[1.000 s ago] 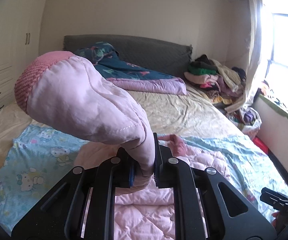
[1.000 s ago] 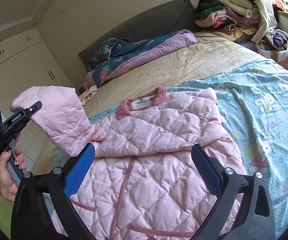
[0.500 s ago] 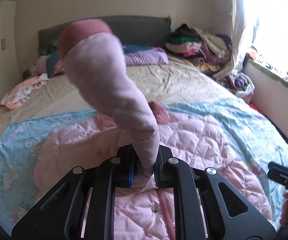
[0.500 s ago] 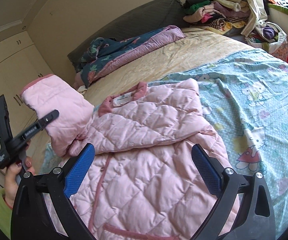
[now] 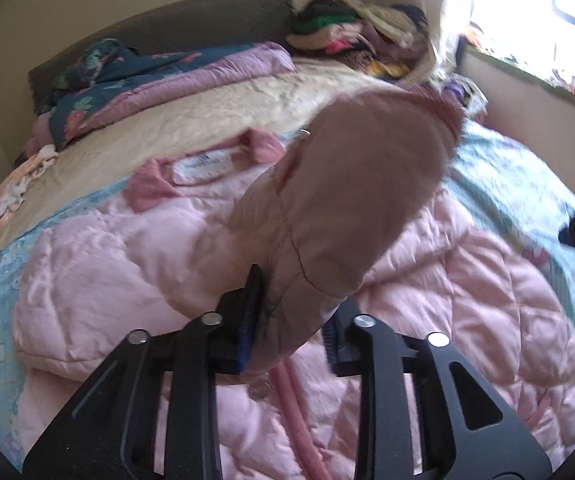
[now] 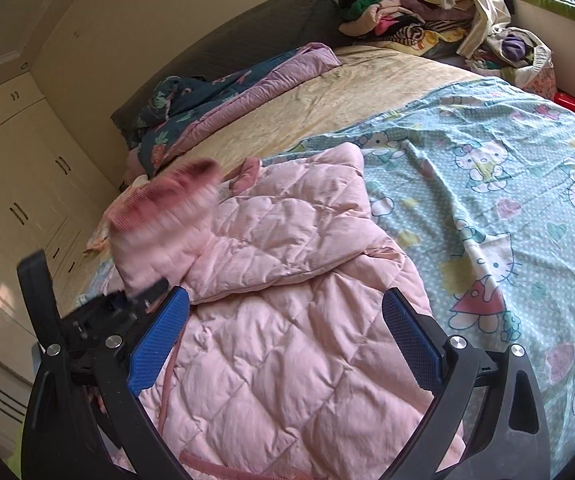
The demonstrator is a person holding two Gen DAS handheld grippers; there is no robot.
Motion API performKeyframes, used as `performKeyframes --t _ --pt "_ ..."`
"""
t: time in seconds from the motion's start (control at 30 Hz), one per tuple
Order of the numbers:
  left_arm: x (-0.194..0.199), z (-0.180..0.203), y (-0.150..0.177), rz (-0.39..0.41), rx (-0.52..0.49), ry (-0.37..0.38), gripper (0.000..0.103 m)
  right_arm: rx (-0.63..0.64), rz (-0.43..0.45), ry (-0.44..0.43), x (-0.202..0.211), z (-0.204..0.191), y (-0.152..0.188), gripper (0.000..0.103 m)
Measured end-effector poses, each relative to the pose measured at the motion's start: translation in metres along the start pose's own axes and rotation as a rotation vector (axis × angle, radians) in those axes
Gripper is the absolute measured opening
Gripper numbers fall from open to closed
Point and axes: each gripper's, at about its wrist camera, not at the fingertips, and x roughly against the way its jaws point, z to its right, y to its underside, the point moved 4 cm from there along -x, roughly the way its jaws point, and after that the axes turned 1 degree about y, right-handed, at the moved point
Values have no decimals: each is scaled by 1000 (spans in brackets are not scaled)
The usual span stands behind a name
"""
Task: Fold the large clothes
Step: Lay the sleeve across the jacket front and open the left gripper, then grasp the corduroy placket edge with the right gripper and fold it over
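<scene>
A pink quilted jacket (image 6: 287, 320) lies on a light-blue cartoon-print sheet (image 6: 507, 184) on the bed, with its right side folded in. My left gripper (image 5: 291, 332) is shut on the jacket's left sleeve (image 5: 351, 208) and holds it above the jacket body (image 5: 99, 264); the knit cuff (image 5: 443, 104) points to the far right. In the right wrist view the sleeve (image 6: 159, 232) is blurred at the left, with the left gripper (image 6: 107, 312) below it. My right gripper (image 6: 287, 328) is open and empty above the jacket's lower part.
A folded teal and purple duvet (image 6: 223, 96) lies by the dark headboard (image 6: 247, 32). A pile of clothes (image 6: 415, 12) sits at the far right corner. White wardrobes (image 6: 7, 184) stand at the left. A small pale garment (image 5: 11, 196) lies on the beige sheet.
My left gripper has swung the sleeve rightward and down across the jacket body. The cuff now points to the far right. The right gripper has stayed open and moved little.
</scene>
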Motion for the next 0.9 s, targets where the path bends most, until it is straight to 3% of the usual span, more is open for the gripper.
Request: performKeyframes --t 0.03,0.07,0.1,0.17,0.23,0.37,0.47,0.7,0.9 --pt "-3 4 4 -17 -20 19 38 -2 0 3 -1 1 0 97" --pt "-6 8 7 -33 -31 29 61 -3 -1 7 -1 2 0 97" --pt "-8 12 12 -56 -47 32 73 -5 -2 10 -3 3 1 97" --pt "-9 20 19 -76 -96 27 74 -5 -7 11 -5 3 1 97" --pt "-6 24 27 -84 -121 60 85 -4 -17 9 -8 2 3 97" --pt "10 6 33 -91 -53 116 90 4 -45 1 -15 -5 7 97" --pt "20 -20 33 -82 13 116 92 4 -80 -20 -23 -18 11 97" --pt "38 -96 30 -44 165 -12 94 -50 -204 -67 -60 -50 22 97" --pt "56 -148 35 2 288 -34 94 -111 -241 -65 -91 -61 22 97"
